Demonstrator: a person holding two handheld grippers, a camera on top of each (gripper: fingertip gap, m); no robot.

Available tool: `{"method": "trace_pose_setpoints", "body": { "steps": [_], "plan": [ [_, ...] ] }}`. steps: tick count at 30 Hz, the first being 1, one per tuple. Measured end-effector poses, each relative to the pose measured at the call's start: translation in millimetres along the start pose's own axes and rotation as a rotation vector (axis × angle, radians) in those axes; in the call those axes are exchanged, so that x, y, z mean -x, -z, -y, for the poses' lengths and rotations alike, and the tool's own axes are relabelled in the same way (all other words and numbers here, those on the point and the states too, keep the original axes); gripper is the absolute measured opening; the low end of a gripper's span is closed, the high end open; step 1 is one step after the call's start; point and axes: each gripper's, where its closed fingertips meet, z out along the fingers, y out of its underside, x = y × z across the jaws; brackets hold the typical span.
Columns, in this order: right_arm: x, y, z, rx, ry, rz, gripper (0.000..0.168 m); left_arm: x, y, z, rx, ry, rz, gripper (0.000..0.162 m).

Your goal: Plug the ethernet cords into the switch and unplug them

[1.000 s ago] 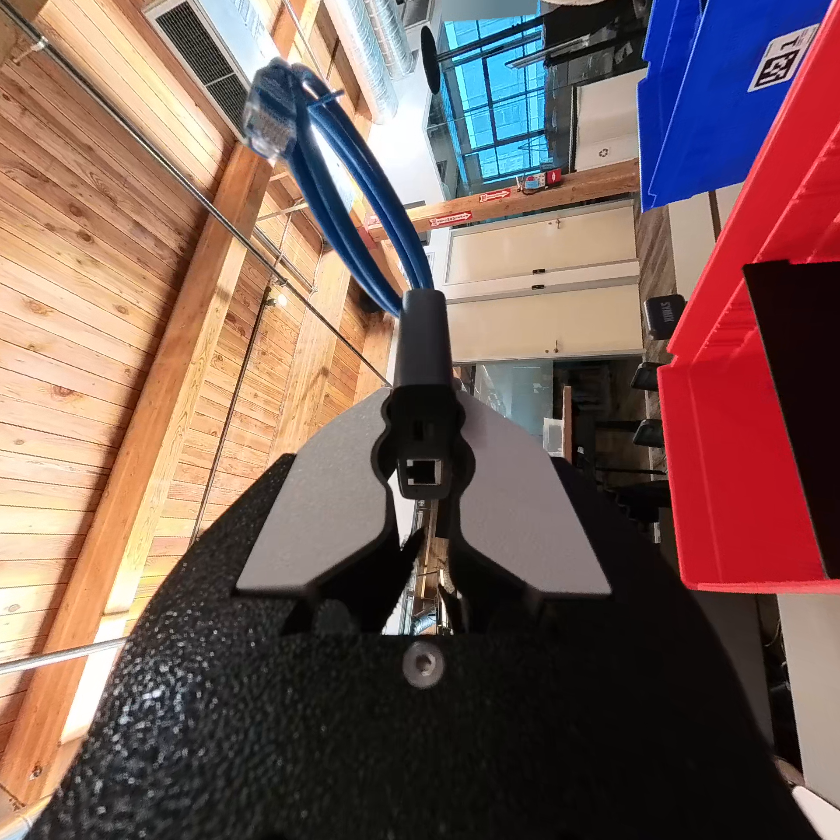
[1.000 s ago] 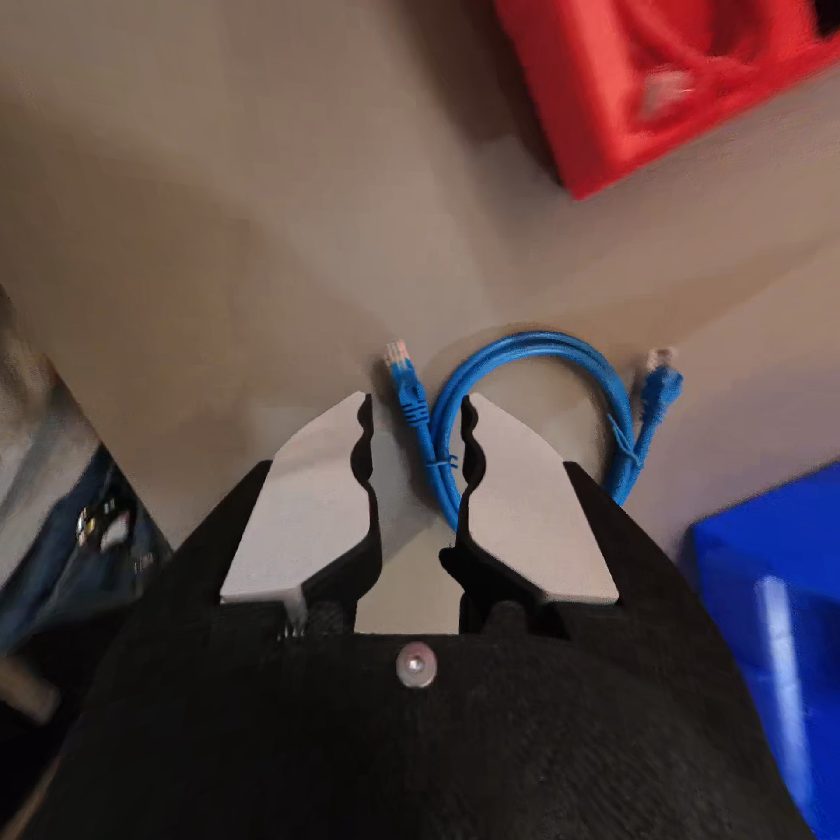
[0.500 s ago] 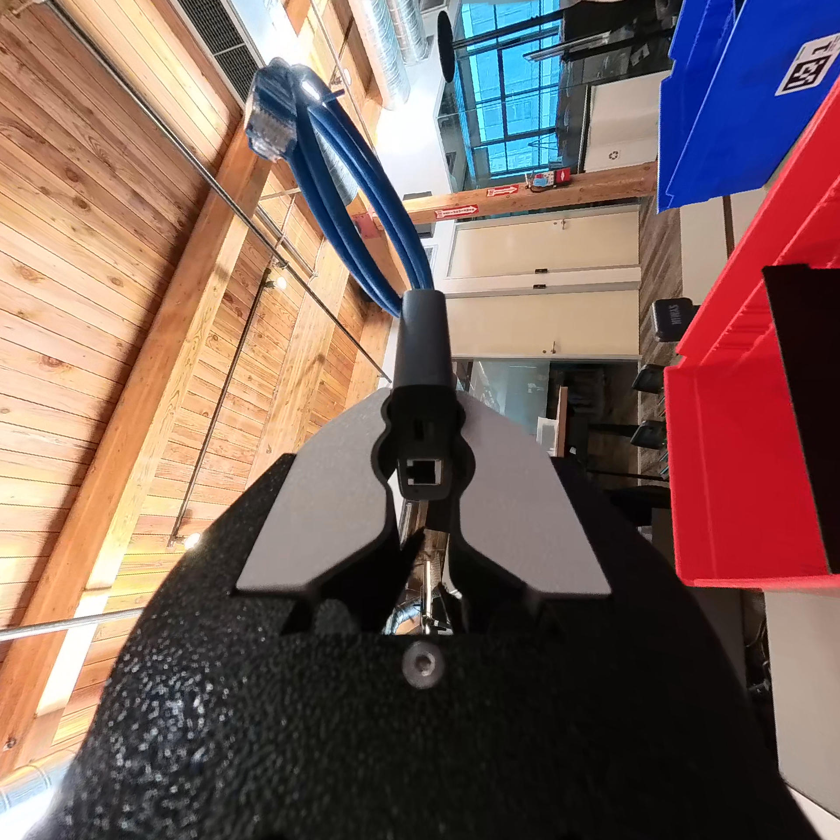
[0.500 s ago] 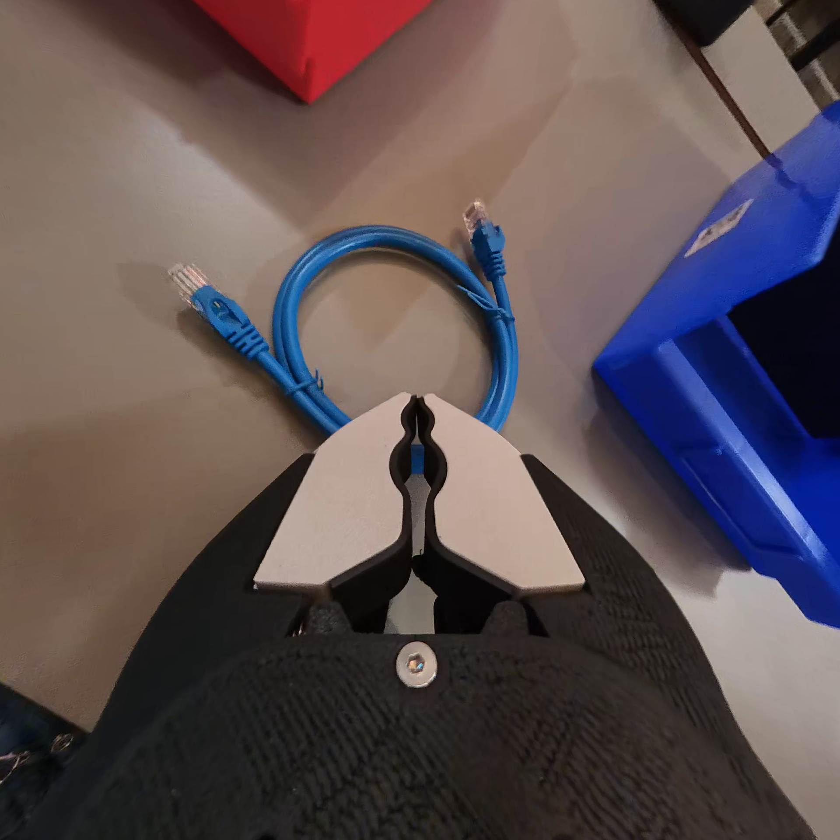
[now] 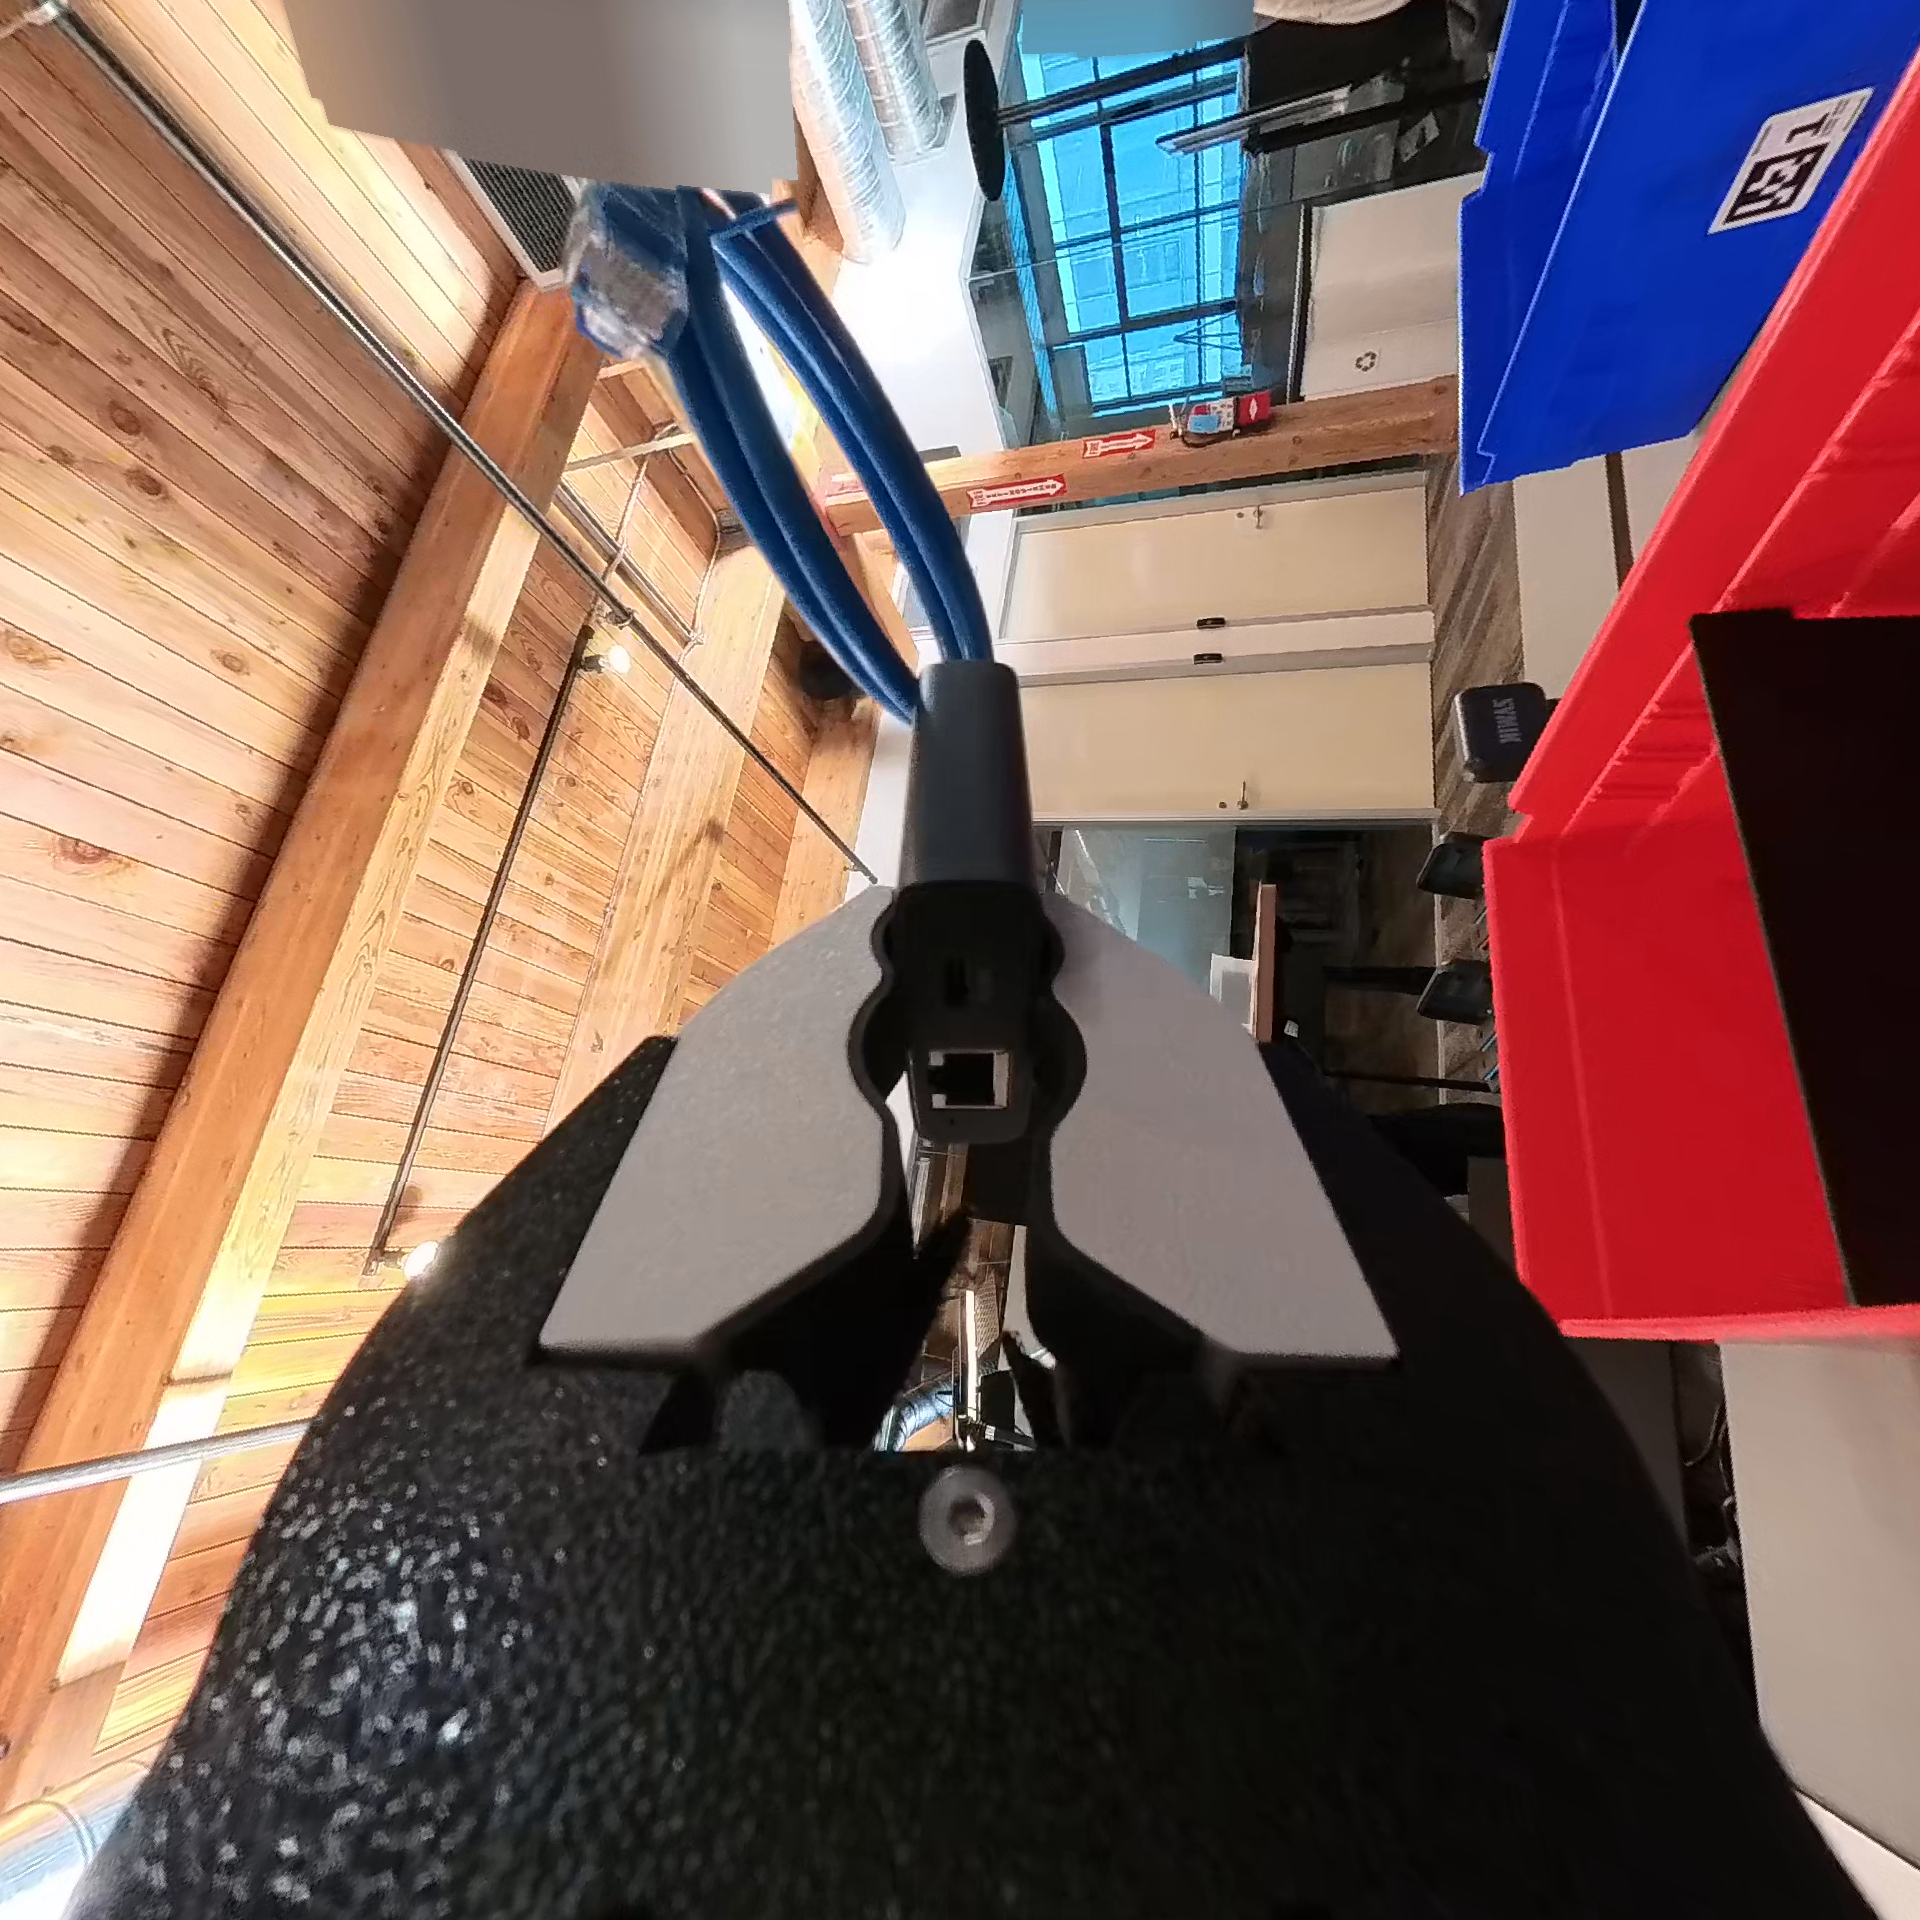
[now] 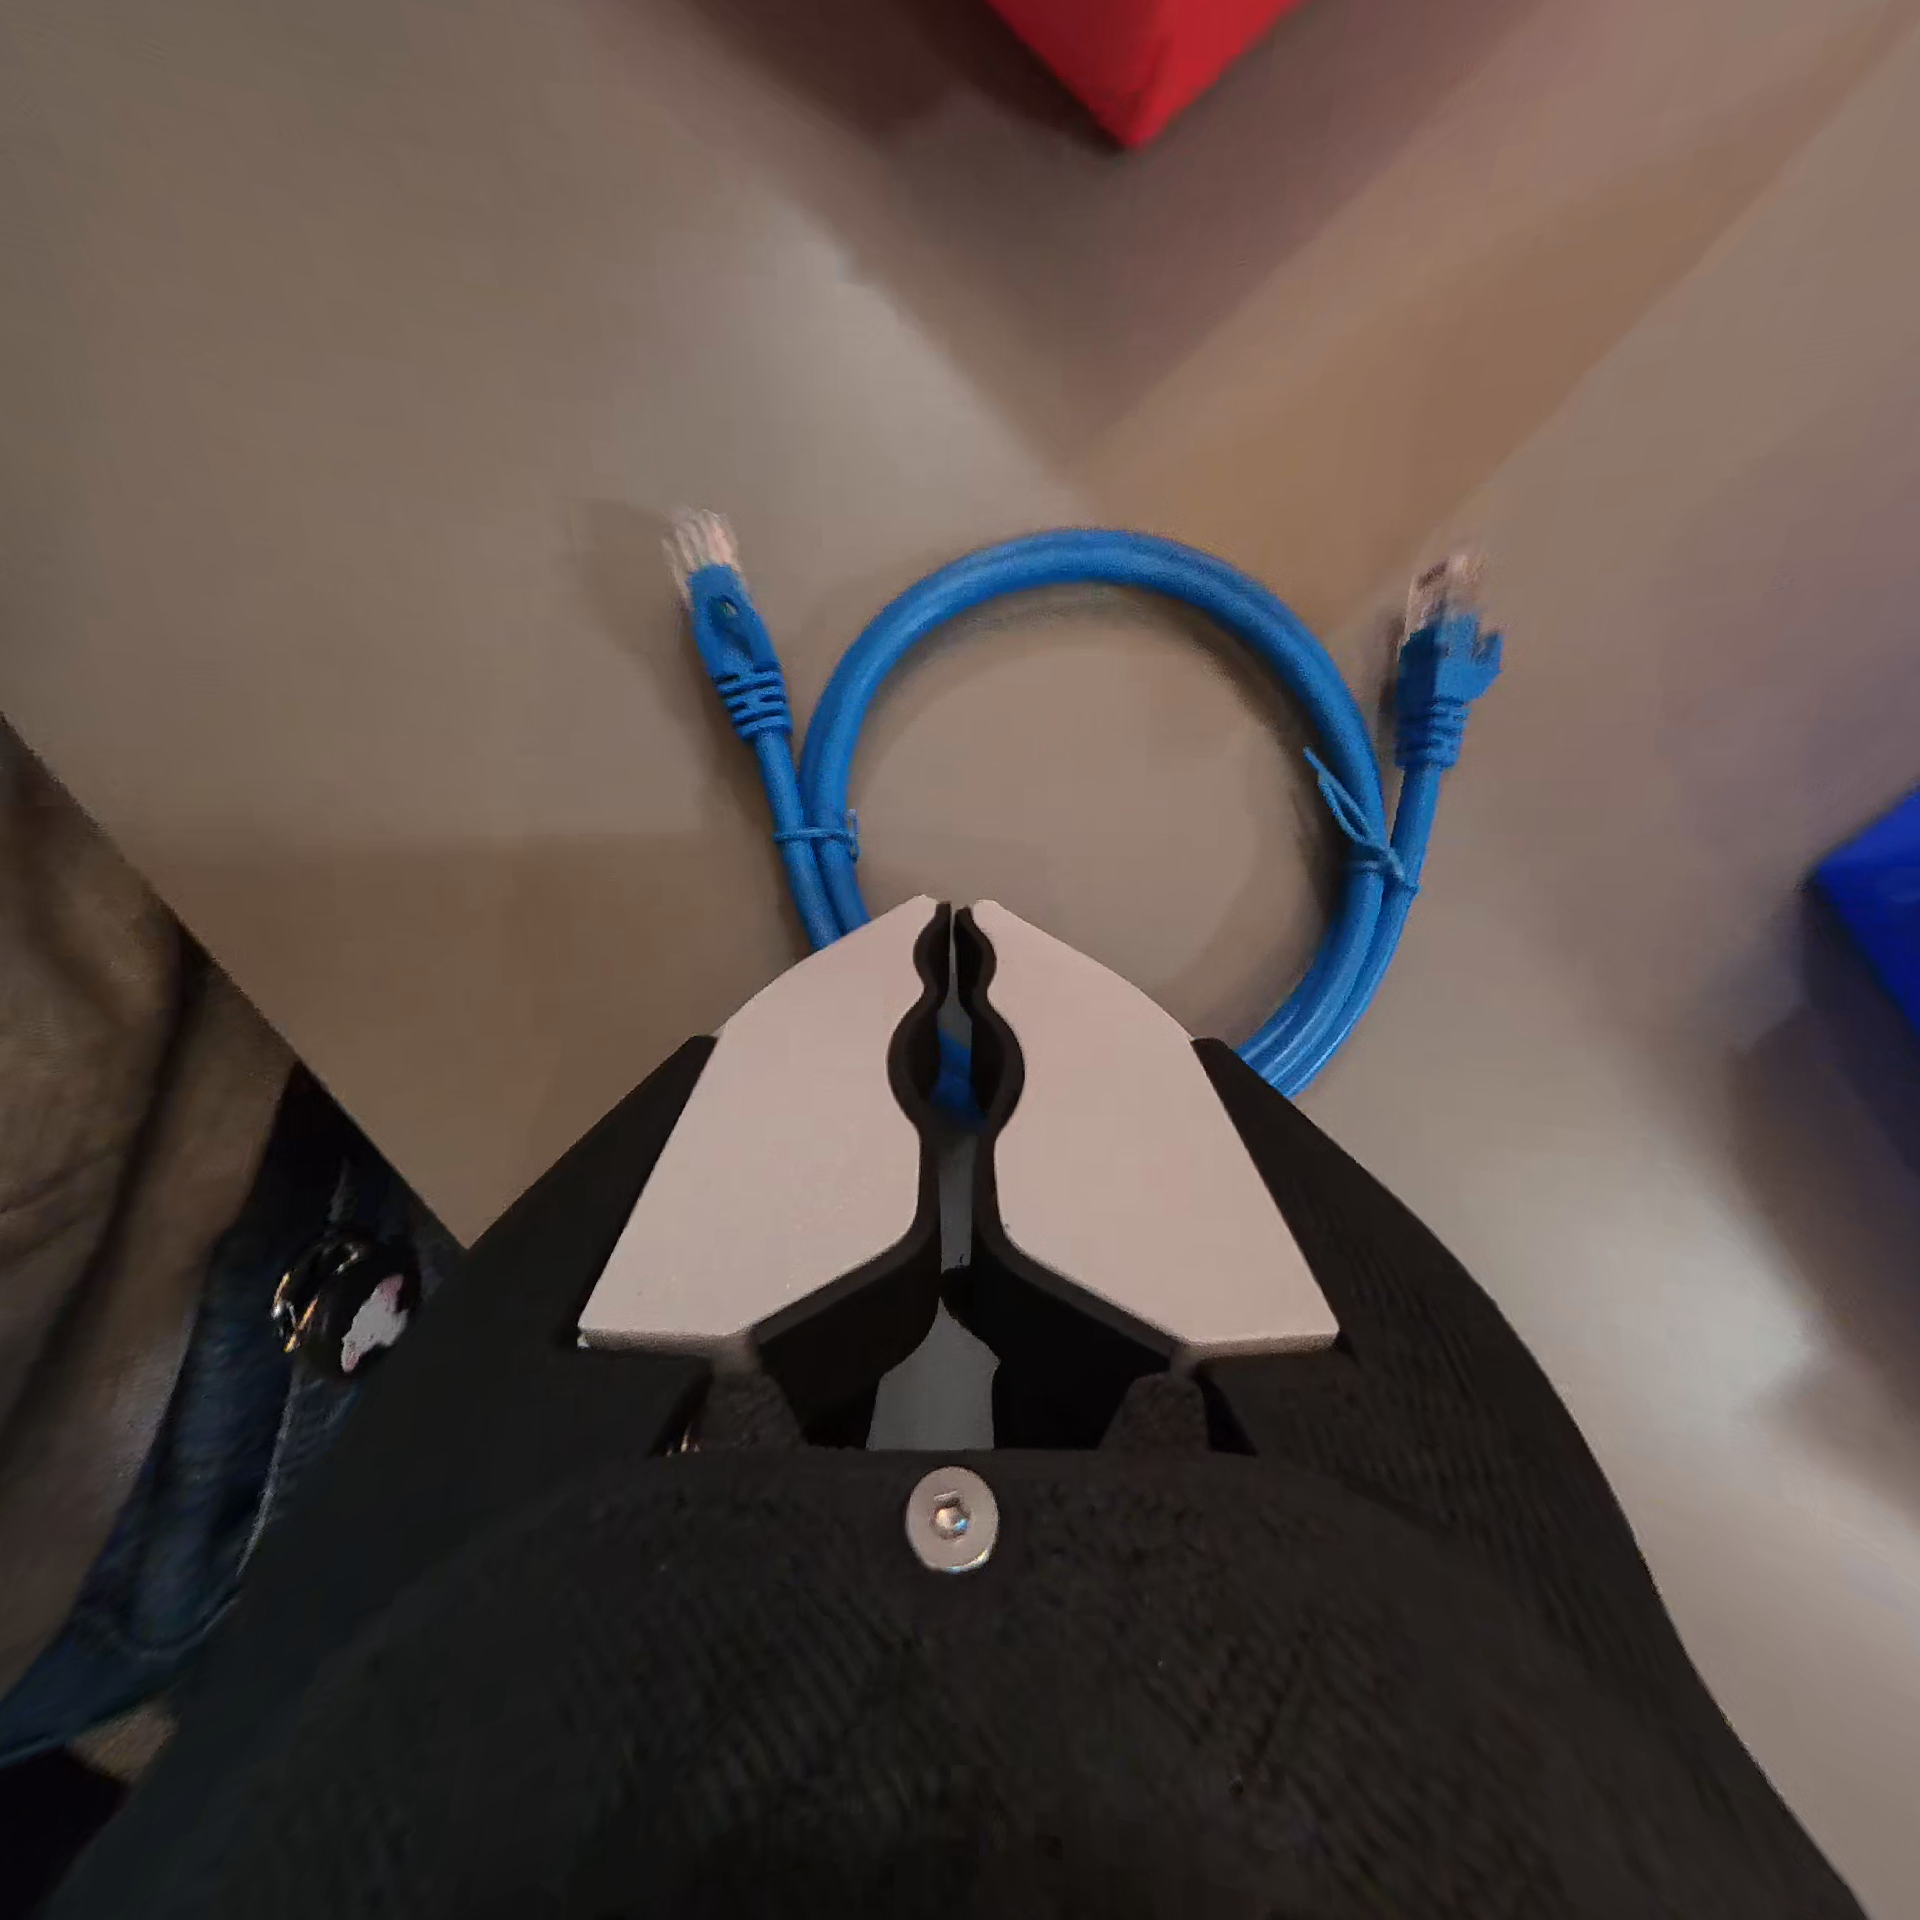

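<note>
Two grippers are both clamped for me: my left gripper (image 5: 968, 1023) pinches a black coupler (image 5: 966, 831) with a dark blue cable (image 5: 831, 436) rising from its far end, red bin (image 5: 1683, 1091) to its right. My right gripper (image 6: 954, 977) is closed on a bright blue cable (image 6: 1101, 561) coiled on the tan table (image 6: 416, 416), both plugs lying flat, near a blue bin (image 6: 1881, 894)
</note>
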Motion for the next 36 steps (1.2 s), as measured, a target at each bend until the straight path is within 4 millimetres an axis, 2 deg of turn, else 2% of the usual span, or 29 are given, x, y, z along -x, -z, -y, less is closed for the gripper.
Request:
{"method": "trace_pose_setpoints", "body": {
  "steps": [4, 8, 10, 13, 17, 26, 36],
  "plan": [
    [17.0, 13.0, 30.5, -0.26, 0.021, 0.039, 0.001, -2.5, -0.5, 1.8, -0.007, 0.005, -0.009, 0.02],
    [33.3, 10.4, 44.7, -0.335, 0.1, 0.037, 0.001, -7.5, -2.1, 4.3, -0.015, 0.006, -0.028, 0.02],
    [41.2, 1.0, 44.5, -0.295, 0.139, 0.061, 0.002, -10.6, -3.0, 5.7, -0.02, 0.005, -0.037, 0.02],
    [38.8, -11.8, 43.3, -0.24, 0.186, 0.042, 0.02, -14.3, -4.0, 7.3, -0.022, -0.006, -0.049, 0.02],
    [41.0, -21.1, 39.1, -0.183, 0.163, 0.117, 0.026, -14.8, -3.9, 8.4, -0.027, -0.004, -0.054, 0.02],
    [39.6, -29.0, 39.6, -0.118, 0.173, 0.171, 0.011, -18.4, -4.4, 10.8, -0.041, 0.0, -0.07, 0.02],
    [41.4, -30.7, 41.4, -0.184, 0.127, 0.189, 0.011, -26.7, -5.7, 15.7, -0.062, 0.0, -0.098, 0.02]
  ]
}}
